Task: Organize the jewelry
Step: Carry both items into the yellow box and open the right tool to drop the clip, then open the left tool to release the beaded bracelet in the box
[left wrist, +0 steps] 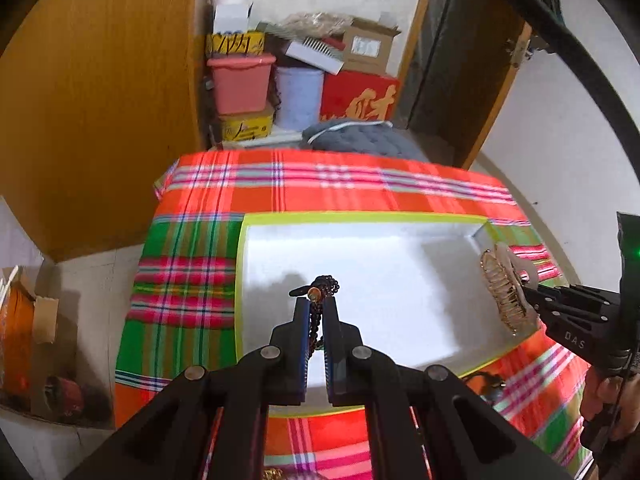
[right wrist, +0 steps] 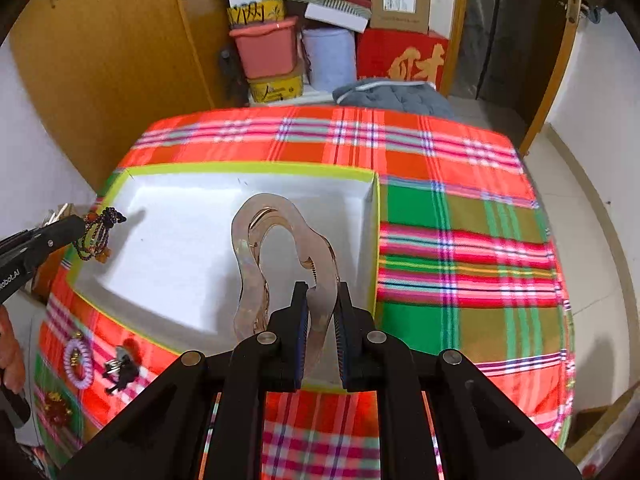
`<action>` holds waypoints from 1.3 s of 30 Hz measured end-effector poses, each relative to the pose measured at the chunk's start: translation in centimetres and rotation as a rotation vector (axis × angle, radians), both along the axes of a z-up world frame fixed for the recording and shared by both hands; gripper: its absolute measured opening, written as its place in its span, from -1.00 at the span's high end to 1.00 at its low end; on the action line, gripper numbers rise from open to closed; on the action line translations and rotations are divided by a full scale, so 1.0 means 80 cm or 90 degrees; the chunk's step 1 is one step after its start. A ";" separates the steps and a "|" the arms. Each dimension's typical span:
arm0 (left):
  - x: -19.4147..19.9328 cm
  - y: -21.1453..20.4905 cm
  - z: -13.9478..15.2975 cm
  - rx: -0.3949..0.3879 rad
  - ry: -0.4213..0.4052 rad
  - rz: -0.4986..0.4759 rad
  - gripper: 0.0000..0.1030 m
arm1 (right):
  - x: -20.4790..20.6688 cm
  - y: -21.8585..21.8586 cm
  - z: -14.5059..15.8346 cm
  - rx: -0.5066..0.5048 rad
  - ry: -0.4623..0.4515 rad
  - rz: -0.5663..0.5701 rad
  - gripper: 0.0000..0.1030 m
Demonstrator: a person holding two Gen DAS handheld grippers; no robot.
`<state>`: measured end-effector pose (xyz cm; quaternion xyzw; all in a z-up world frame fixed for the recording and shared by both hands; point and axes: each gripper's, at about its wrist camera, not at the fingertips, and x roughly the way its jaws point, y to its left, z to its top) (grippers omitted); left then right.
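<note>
Both grippers hang over the white tray [left wrist: 360, 248]. The left gripper [left wrist: 316, 304] clamps a dark bead bracelet [left wrist: 324, 284]; the right gripper [right wrist: 322, 292] pinches a translucent hair claw [right wrist: 276, 248].

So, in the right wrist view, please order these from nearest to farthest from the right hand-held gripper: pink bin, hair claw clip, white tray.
1. Hair claw clip: held between the right hand-held gripper fingers.
2. White tray: just beneath and ahead, on the plaid cloth.
3. Pink bin: far back, by the wall.
</note>
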<state>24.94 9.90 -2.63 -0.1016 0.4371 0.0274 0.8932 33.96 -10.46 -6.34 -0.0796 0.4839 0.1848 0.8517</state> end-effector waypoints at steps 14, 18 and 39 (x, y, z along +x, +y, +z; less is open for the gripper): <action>-0.002 0.005 -0.034 0.002 0.044 0.020 0.88 | 0.003 0.003 -0.017 -0.013 0.012 0.003 0.53; -0.010 0.004 -0.027 -0.013 0.037 0.017 0.86 | -0.005 0.002 -0.004 -0.005 -0.006 0.006 0.15; -0.151 -0.020 0.042 0.014 -0.043 0.022 0.49 | -0.133 -0.044 0.059 0.064 -0.063 0.008 0.15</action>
